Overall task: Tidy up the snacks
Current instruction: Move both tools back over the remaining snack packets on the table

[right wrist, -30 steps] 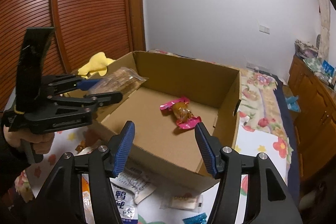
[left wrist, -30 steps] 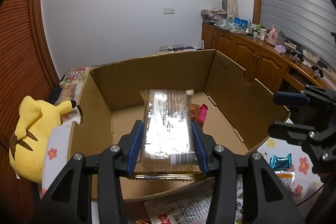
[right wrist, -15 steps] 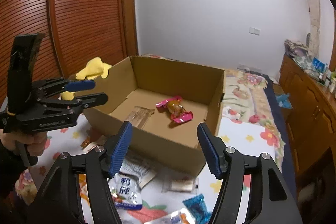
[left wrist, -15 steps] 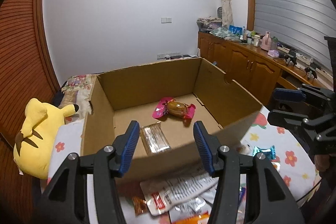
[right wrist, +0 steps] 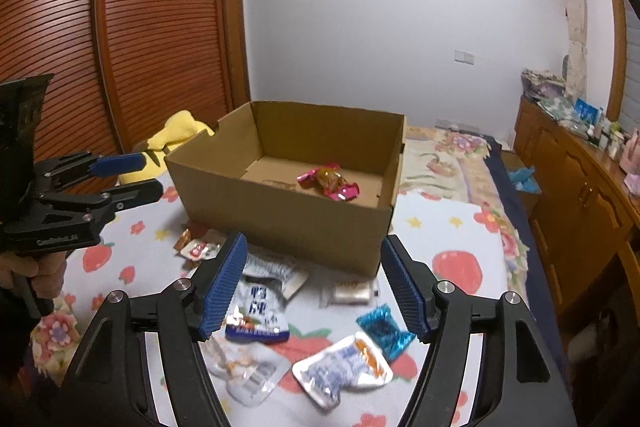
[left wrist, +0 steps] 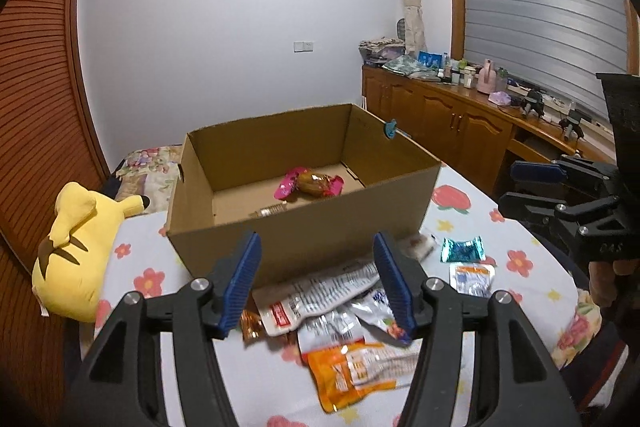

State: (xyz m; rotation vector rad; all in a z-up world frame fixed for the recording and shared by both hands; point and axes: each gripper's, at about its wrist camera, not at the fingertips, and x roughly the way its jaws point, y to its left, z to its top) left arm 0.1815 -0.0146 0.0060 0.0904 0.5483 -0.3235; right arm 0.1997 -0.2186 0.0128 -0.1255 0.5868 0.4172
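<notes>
An open cardboard box [left wrist: 328,235] [right wrist: 288,215] stands on a flower-print cloth. Inside lie a pink-wrapped candy [left wrist: 310,183] [right wrist: 330,183] and a clear cracker pack [left wrist: 268,211], mostly hidden by the near wall. Loose snack packets lie in front of the box: an orange pouch [left wrist: 352,371], a long white pouch [left wrist: 320,291], a blue-white pouch [right wrist: 256,315], a teal candy [left wrist: 462,249] [right wrist: 386,331]. My left gripper [left wrist: 318,287] is open and empty, above the packets. My right gripper [right wrist: 314,287] is open and empty, also above the packets.
A yellow plush toy [left wrist: 76,247] lies left of the box. Wooden cabinets [left wrist: 460,135] with clutter run along the right wall. A slatted wooden door [right wrist: 120,47] stands behind the plush. The cloth's front edge is near both grippers.
My left gripper let go of the clear cracker pack into the box, then drew back and up. My right gripper also drew back, so the packets in front of the box now show.
</notes>
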